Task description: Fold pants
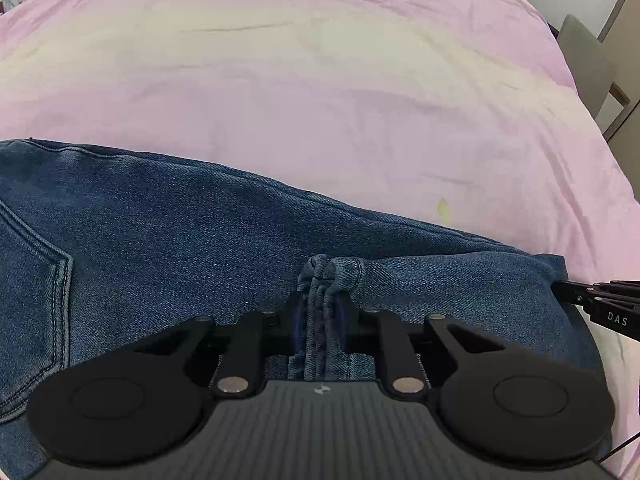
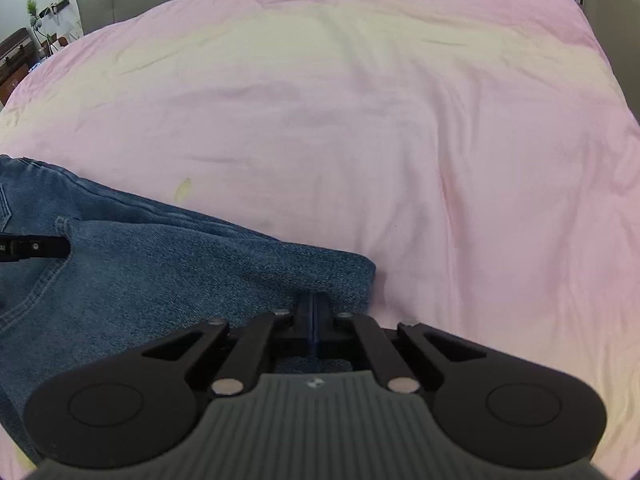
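Left gripper point(image 1: 319, 312) clamped on bunched hems of blue jeans point(image 1: 180, 232); right gripper point(image 2: 315, 312) pinched tight on denim edge. Jeans spread across near side of pink bedsheet point(image 2: 360, 120).

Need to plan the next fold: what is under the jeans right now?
The jeans lie on a pink bedsheet, which shows bare beyond them. Left gripper pinches a bunched seam; right gripper clamps the edge. Anything beneath the denim itself is covered.
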Demonstrator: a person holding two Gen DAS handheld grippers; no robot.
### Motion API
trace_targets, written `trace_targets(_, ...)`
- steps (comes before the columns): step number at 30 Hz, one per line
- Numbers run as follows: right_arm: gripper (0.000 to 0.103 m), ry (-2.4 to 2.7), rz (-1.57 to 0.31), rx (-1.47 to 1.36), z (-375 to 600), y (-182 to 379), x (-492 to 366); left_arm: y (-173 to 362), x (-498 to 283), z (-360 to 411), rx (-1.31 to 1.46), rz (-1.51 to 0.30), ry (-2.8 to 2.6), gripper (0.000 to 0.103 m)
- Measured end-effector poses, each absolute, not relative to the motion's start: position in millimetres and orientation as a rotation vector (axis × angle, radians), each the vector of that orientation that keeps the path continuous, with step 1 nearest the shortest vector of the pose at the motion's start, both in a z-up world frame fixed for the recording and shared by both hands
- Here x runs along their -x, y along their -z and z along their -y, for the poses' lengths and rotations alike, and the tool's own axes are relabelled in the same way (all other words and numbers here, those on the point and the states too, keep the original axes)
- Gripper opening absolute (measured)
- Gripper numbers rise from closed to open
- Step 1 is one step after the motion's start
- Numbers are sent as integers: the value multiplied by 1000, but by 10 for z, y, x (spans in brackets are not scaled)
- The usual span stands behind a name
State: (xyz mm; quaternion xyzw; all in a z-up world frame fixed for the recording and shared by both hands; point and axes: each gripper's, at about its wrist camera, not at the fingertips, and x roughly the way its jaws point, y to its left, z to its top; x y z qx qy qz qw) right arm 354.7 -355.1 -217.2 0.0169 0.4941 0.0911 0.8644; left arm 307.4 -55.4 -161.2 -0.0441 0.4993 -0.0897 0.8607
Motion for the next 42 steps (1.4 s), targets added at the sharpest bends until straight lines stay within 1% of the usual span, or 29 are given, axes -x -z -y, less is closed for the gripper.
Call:
trace_targets(4, 0, -190, -1021, 13, 3476, 2159, -3518, 1623, -3047, 571, 83, -1042, 196, 22)
trace_targets(6, 0, -185, -1023, -21, 3499, 2070, -3470, 1595, -3058, 510, 97, -1054, 198, 26)
trace_targets(8, 0, -200, -1026, -43, 3506, 1973, -3385, 1567, -3060, 444, 106, -1066, 205, 27)
trace_targets(13, 0, -238, -1092, -14, 3392, 1879, -2899, 1532, -2966, 421, 80, -1056, 205, 28)
trace_targets(16, 0, -243, -1122, -15, 3377, 1840, -2605, 1496, -3038, 526, 64, -1060, 206, 29)
trace_targets(17, 0, -249, -1131, -25, 3376, 1825, -2531, 1484, -3031, 523, 59, -1062, 206, 31)
trace_targets(20, 0, -255, -1138, -15, 3368, 1904, -2374, 1445, -3007, 506, 57, -1071, 210, 33)
trace_targets(25, 0, -216, -1168, -23, 3318, 2146, -2479, 1283, -2797, 415, 33, -1051, 199, 32)
trace_targets(29, 0, -230, -1145, 64, 3229, 1958, -2426, 1048, -2528, 166, 12, -999, 215, 33)
trace_targets(34, 3, -322, -1104, 28, 3070, 1684, -2210, 793, -2248, -114, -27, -959, 213, 33)
trace_targets(36, 3, -359, -1105, 66, 2929, 1707, -2149, 731, -2213, -173, -46, -958, 196, 33)
trace_targets(39, 3, -344, -1128, 111, 2737, 1909, -2162, 672, -2132, -417, -31, -954, 160, 33)
trace_targets(42, 3, -339, -1155, 130, 2655, 2065, -2224, 647, -2044, -737, 13, -940, 109, 37)
